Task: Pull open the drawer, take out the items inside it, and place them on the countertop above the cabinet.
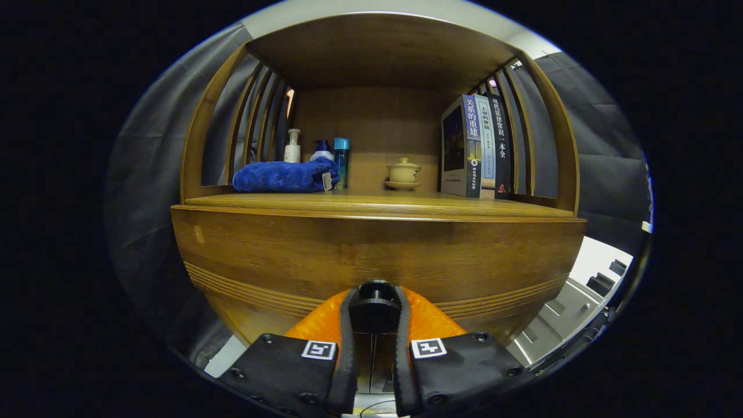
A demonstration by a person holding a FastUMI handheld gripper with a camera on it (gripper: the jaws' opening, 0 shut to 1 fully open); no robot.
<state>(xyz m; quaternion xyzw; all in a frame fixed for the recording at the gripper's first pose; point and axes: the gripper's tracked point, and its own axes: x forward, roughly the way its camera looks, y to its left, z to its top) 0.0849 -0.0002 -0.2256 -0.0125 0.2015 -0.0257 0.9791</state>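
Tongs (pixel 375 302) clamped narrow on the dark round drawer knob (pixel 375 292) — both fingers pinching it, ready to pull. Drawer front (pixel 290 255) looks closed; the worktop (pixel 371 203) waits just above.

You can't see the drawer (pixel 377 255) inside; its front fills the space ahead of you and hides whatever lies within. The fingers (pixel 348 331) cover both sides of the knob (pixel 375 302), so its stem and base stay hidden, and the lower edge of the drawer front drops behind them. On the countertop (pixel 377 203), the towel (pixel 284 176) blocks the lower parts of the pump bottle (pixel 292 146), the blue-capped bottle (pixel 322 151) and the slim bottle (pixel 342 157). The books (pixel 476 145) overlap one another, leaving only spines of the rear ones. The lidded cup (pixel 403 172) is too small to make out any detail.
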